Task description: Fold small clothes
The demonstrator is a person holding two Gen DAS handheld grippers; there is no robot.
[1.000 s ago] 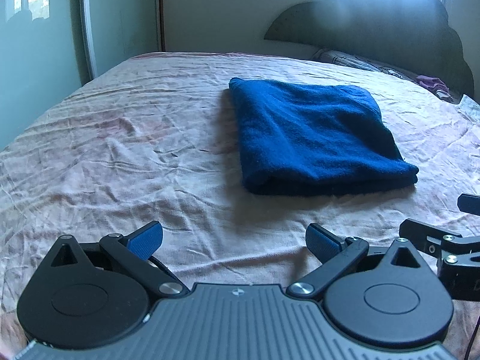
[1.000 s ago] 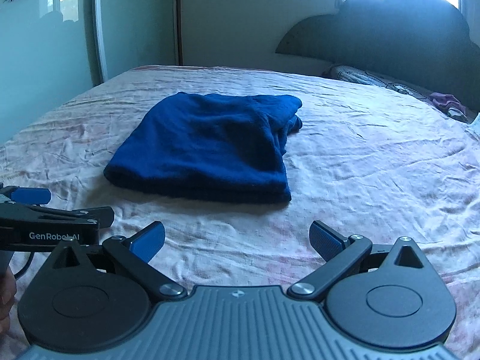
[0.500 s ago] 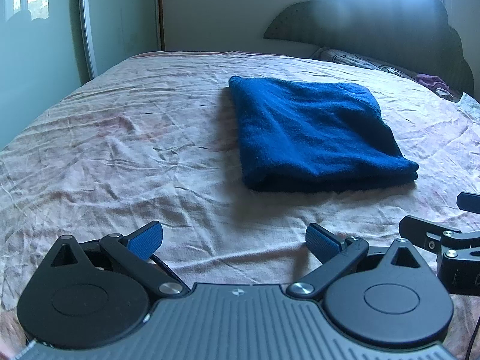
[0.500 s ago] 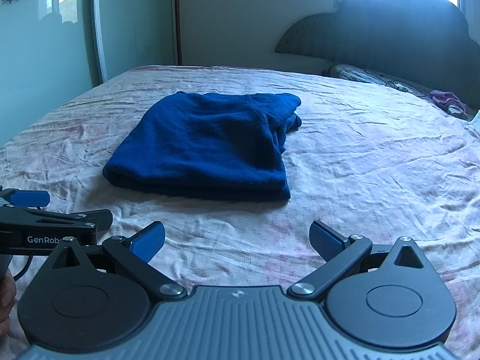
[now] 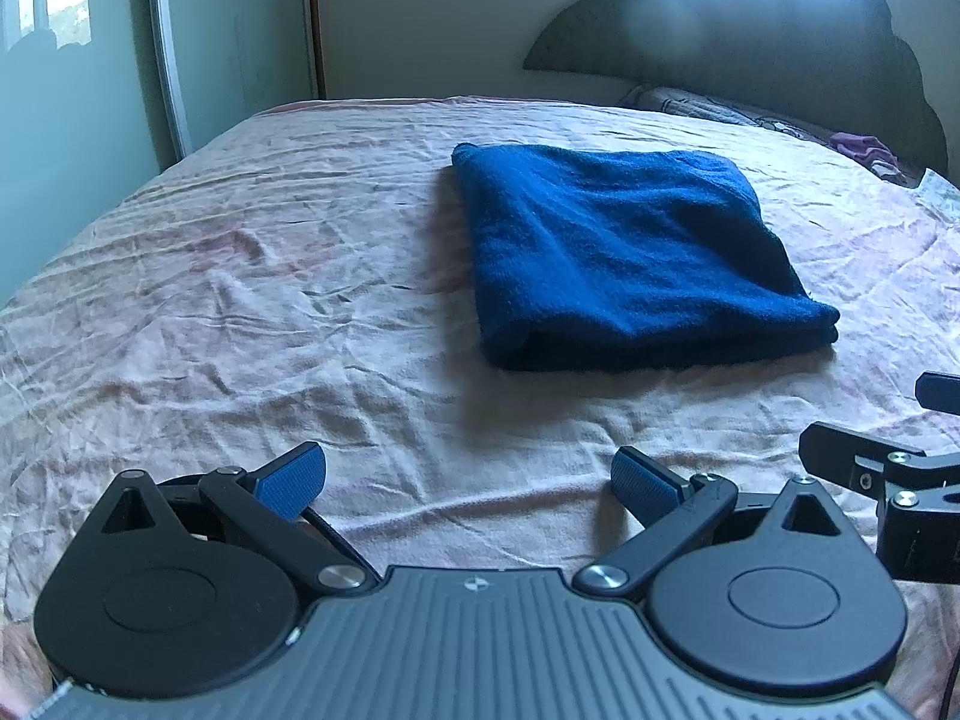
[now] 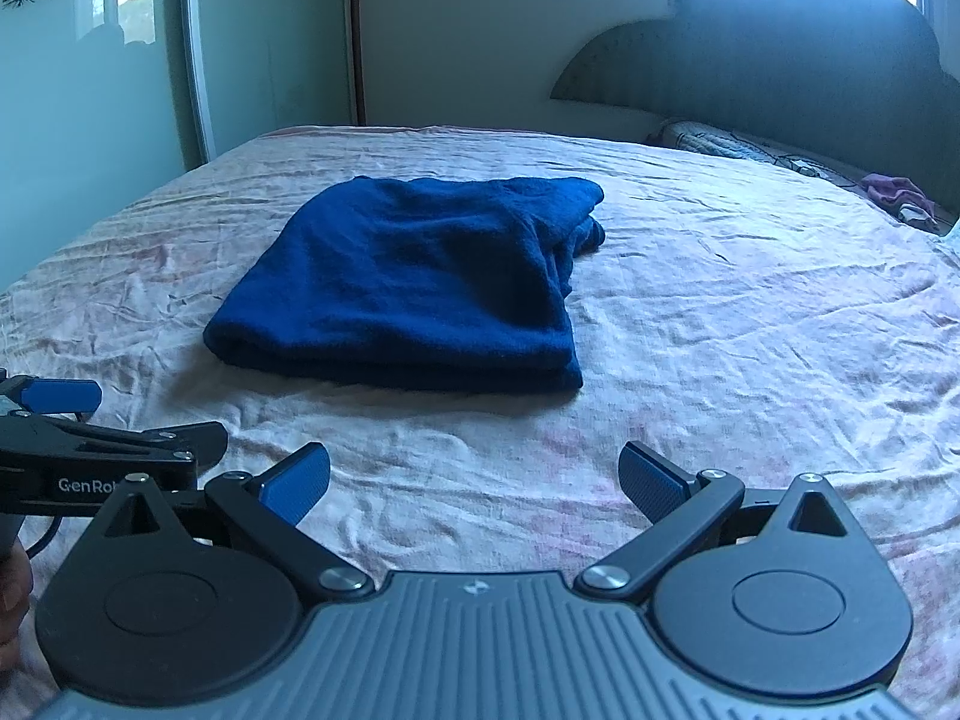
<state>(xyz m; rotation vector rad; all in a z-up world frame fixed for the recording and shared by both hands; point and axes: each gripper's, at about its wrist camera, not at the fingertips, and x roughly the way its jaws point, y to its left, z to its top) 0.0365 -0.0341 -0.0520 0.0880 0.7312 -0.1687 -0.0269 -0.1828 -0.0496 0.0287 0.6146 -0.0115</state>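
A dark blue folded cloth (image 5: 624, 252) lies flat on the pink bedsheet (image 5: 240, 300), ahead and slightly right in the left wrist view. In the right wrist view the cloth (image 6: 414, 282) lies ahead and to the left. My left gripper (image 5: 468, 480) is open and empty, hovering over the sheet short of the cloth. My right gripper (image 6: 474, 480) is open and empty, also short of the cloth. The right gripper shows at the right edge of the left wrist view (image 5: 888, 480); the left gripper shows at the left edge of the right wrist view (image 6: 90, 450).
A dark headboard (image 6: 780, 60) stands at the far end, with a patterned pillow (image 6: 732, 147) and a small purple cloth (image 6: 894, 192) below it. A wardrobe with mirrored doors (image 6: 90, 60) runs along the bed's left side.
Both grippers have drawn slightly back and up from the cloth. The cloth has not moved. Both stay open.
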